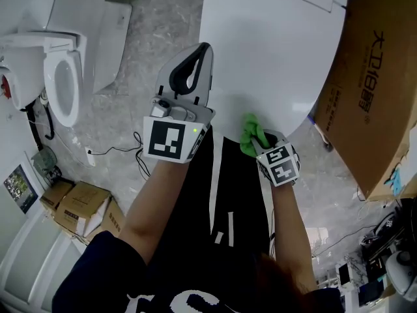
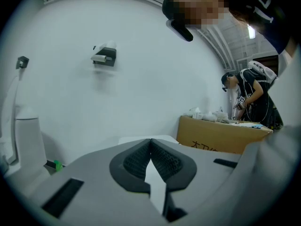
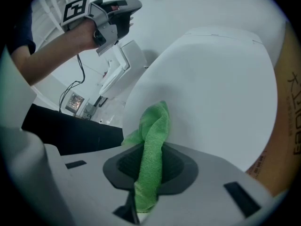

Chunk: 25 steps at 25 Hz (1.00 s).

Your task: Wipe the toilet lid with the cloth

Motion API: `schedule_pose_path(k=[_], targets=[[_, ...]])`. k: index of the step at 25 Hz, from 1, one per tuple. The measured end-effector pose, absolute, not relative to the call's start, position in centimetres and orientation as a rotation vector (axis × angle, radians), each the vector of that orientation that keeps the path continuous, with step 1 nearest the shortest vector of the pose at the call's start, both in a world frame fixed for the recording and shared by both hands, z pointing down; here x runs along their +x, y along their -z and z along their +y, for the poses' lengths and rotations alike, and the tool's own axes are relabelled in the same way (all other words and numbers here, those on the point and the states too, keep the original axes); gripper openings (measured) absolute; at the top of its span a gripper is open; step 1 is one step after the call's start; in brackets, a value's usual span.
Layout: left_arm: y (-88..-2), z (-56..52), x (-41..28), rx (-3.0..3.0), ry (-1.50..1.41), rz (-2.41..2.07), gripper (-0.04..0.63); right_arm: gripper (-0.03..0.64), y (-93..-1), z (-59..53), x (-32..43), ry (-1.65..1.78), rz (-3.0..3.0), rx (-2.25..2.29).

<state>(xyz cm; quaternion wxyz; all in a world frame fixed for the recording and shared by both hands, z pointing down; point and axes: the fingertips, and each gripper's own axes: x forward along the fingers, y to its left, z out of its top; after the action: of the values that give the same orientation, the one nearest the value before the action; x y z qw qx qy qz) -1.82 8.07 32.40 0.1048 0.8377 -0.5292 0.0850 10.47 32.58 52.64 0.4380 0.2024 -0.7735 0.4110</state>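
The white toilet lid (image 1: 273,38) fills the top middle of the head view, closed and facing up. A green cloth (image 1: 251,135) rests on its near edge, and my right gripper (image 1: 255,137) is shut on it. In the right gripper view the green cloth (image 3: 151,149) stands bunched between the jaws against the toilet lid (image 3: 216,88). My left gripper (image 1: 203,49) is held up off the lid at its left edge, shut with nothing in it; its fingertips (image 2: 150,142) meet, pointing at a white wall.
A second white toilet (image 1: 62,64) stands at the far left on the grey floor. A large cardboard box (image 1: 381,77) sits right of the lid. Smaller boxes (image 1: 81,207) and a cable (image 1: 111,152) lie at lower left. Another person (image 2: 251,95) stands behind a box.
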Motion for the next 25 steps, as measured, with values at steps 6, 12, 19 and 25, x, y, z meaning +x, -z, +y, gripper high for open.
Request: schedule_pose_path(k=[6,12,19,25], targets=[[-30.6,7.7,-1.1,2.493,-0.218,-1.539,0.02,0.08,-52.3,31.0,18.4,-0.994,-1.788,0.642],[-27.7,7.8,-1.5,2.511,-0.228,-1.541,0.02,0.08,-47.3,27.5,22.8,-1.111,-1.866,0.964],[-21.4,6.5,-2.5,2.544,-0.232,-1.55,0.02,0.081,-30.0,15.2,24.4,-0.707,-2.246,1.553],[-10.3,6.0,-2.2,2.606,-0.165,-1.595,0.02,0.081,-10.5,9.7,25.0,-0.182,-2.405,1.79]])
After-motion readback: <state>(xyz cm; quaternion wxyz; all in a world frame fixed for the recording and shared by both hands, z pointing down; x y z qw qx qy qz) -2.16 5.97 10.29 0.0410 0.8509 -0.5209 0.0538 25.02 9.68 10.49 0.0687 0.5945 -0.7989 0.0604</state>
